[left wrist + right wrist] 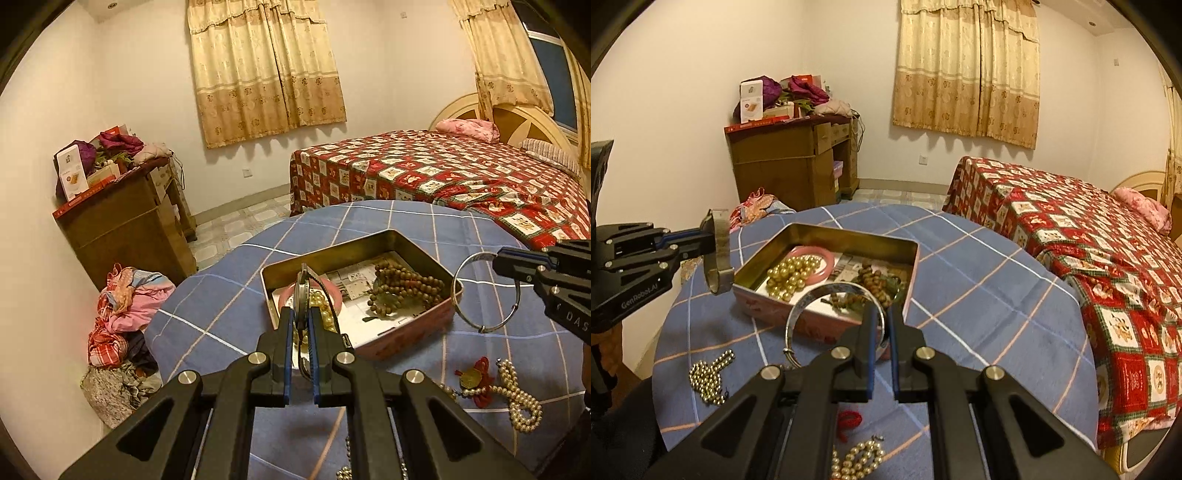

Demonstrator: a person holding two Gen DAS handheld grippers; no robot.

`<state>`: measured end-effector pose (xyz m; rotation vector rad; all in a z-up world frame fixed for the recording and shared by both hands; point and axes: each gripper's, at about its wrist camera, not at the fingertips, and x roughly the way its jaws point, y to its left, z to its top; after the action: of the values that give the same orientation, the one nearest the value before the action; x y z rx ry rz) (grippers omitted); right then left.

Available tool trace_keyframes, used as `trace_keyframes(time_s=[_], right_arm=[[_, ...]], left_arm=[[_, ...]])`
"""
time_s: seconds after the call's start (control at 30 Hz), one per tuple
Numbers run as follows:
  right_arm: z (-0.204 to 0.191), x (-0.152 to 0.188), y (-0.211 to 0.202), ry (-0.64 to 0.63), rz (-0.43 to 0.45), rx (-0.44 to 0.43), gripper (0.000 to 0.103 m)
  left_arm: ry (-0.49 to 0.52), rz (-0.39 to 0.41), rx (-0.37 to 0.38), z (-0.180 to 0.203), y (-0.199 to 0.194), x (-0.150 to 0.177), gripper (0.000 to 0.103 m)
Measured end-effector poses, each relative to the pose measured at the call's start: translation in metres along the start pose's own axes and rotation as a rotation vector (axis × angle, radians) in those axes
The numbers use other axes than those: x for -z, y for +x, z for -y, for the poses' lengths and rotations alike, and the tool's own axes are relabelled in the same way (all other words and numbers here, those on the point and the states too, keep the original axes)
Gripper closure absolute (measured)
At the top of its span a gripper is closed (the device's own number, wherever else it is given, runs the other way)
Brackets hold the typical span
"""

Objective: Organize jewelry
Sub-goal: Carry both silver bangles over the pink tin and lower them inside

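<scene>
Both claws are clenched on jewelry as I watch from my station. My left gripper (300, 325) pinches a wide grey metal cuff bracelet (303, 291) edge-on between its blue pads, holding it upright above the near left corner of the rectangular metal tin with pink outer walls (406, 332). From the right wrist camera I see the same left gripper (701, 236) at the left edge of the frame, the cuff (720, 254) hanging just outside the tin's left rim (849, 236).

My right gripper (881, 325) is closed on a thin silver wire bangle (798, 306), gripping its right side so the ring stands tilted in front of the tin's near wall. In the left wrist view that bangle (458, 280) floats beside the tin's right corner, held by the right gripper (496, 258).

Inside the tin I can see a pink bangle (827, 269) and a heap of golden pearl beads (790, 277) on the left, and a strand of brown wooden beads (402, 286) on the right.

Around the tin, on the round table with the blue plaid cloth (979, 295), lie a small gold bead chain (709, 376), a cream pearl necklace (521, 398) and a red knotted cord charm (476, 384).

Further out stand a bed with a red patchwork cover (1089, 258), a brown wooden desk (790, 166) piled with clutter, and beige curtains (967, 74).
</scene>
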<state>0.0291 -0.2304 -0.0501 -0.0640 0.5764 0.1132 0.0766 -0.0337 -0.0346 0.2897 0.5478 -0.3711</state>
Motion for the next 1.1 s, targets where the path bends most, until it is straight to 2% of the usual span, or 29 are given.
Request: trace_keyframes(time_s=[1.1], right_arm=[[0.011,-0.04,0.034,-0.022,0.002,0.031,0.095]], left_arm=[[0.065,0.003,-0.047,-0.002,0.035,-0.037,0.097]])
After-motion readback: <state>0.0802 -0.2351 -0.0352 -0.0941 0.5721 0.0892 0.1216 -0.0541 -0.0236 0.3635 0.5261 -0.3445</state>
